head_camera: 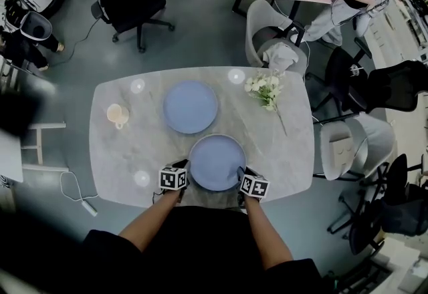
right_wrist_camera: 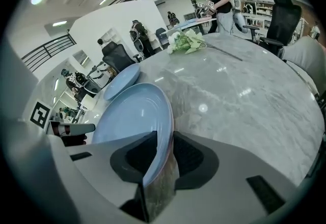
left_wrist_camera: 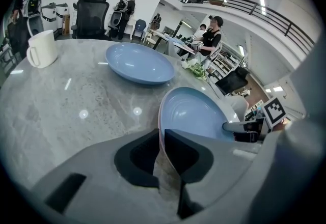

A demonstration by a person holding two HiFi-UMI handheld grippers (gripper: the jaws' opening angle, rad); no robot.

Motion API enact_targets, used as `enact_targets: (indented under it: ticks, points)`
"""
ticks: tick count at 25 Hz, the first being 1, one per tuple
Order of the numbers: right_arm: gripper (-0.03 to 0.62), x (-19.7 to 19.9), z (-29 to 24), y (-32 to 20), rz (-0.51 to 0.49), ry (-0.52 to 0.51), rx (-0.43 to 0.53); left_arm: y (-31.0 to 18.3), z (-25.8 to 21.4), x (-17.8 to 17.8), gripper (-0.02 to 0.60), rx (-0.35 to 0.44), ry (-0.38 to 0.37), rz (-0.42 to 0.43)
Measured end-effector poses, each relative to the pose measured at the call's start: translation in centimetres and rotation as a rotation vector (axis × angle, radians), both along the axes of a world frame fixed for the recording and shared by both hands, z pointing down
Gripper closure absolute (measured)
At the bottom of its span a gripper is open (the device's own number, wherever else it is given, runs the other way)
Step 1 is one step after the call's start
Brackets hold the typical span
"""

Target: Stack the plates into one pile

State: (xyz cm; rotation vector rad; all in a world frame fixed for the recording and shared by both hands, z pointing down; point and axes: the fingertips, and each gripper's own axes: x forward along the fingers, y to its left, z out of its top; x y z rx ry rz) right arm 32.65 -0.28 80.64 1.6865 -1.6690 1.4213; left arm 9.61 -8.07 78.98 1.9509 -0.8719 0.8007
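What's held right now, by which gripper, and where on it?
The near blue plate: left gripper is shut on its left rim. The right gripper has the opposite rim between its jaws, but they look apart, not clamped.

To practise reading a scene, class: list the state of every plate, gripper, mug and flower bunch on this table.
Near plate: unstacked, left rim clamped.
Left gripper: shut on its rim.
Right gripper: open, right rim between jaws.
Far plate: lying flat, nothing on it.
Mug: upright.
Flowers: lying flat.
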Motion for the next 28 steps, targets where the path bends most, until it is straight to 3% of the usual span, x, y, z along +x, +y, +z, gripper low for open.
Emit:
enact_targets:
  ticks: [6,8,19,25,28]
  points:
    - [0.517,-0.4,0.5,0.2,-0.001,-0.006,-0.023,-0.1,0.1,0.1,0.548,-0.014,0.018,0.005]
    - [0.517,-0.5,0.9,0.1,0.006,-0.006,-0.022,0.1,0.3,0.1,0.488,-0.02,0.022,0.011]
    - [0.517,-0.3,0.6,0.5,0.06,-0.015,-0.056,0.6,1.6,0.9,0.488,-0.067,0.03,0.07]
    - [0.536,-1.0,0.8,1.0,0.073,-0.027,-0.091,-0.3,1.0,-0.1,0.512,-0.093,0.066,-0.035]
    - [0.536,-1.8,0.4,1.2,0.089,-0.031,-0.089,-0.6,0.3,-0.5,0.514,-0.08,0.083,-0.046]
